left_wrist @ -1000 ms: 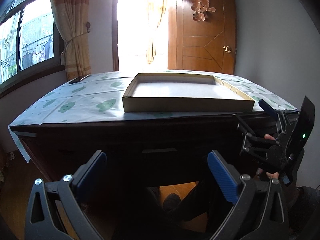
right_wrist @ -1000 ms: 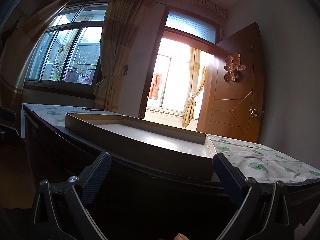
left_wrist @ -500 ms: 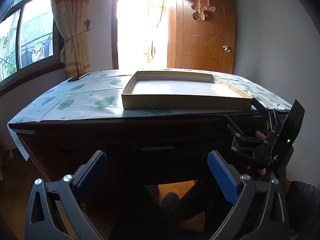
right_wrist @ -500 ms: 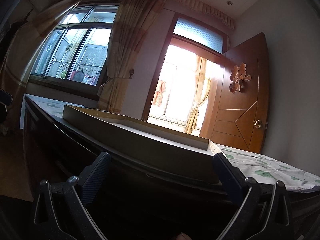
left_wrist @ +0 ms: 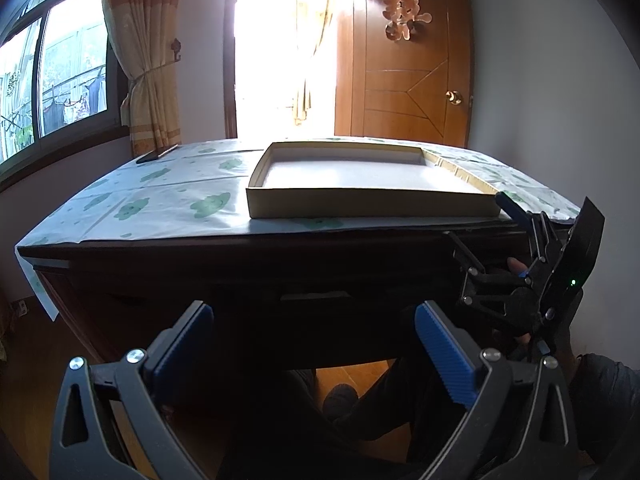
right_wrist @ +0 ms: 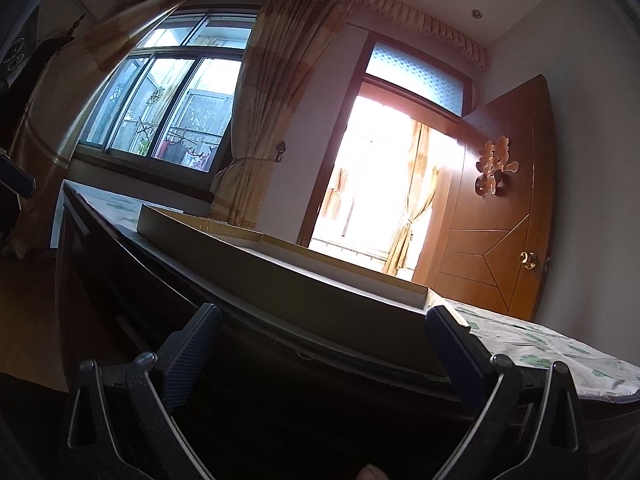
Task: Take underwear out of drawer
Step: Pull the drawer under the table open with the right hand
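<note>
One shallow box [left_wrist: 372,200] sits on one dark surface [left_wrist: 240,256], spread with one cloth [left_wrist: 168,200] printed with green shapes. One flat dark object [left_wrist: 157,155] lies at the far corner. Two grippers show: the left [left_wrist: 316,340] and the right [left_wrist: 516,280]. One drawer [left_wrist: 316,304], one door [left_wrist: 408,80], one window [left_wrist: 52,76].

Your left wrist camera sits low before the desk [left_wrist: 168,236], facing its dark front and looking across the shallow box [left_wrist: 372,202] toward the wooden door [left_wrist: 408,60]. Your right wrist camera is nearer, below the desk edge, tilted upward. Both views share box, door and window [right_wrist: 168,120].
</note>
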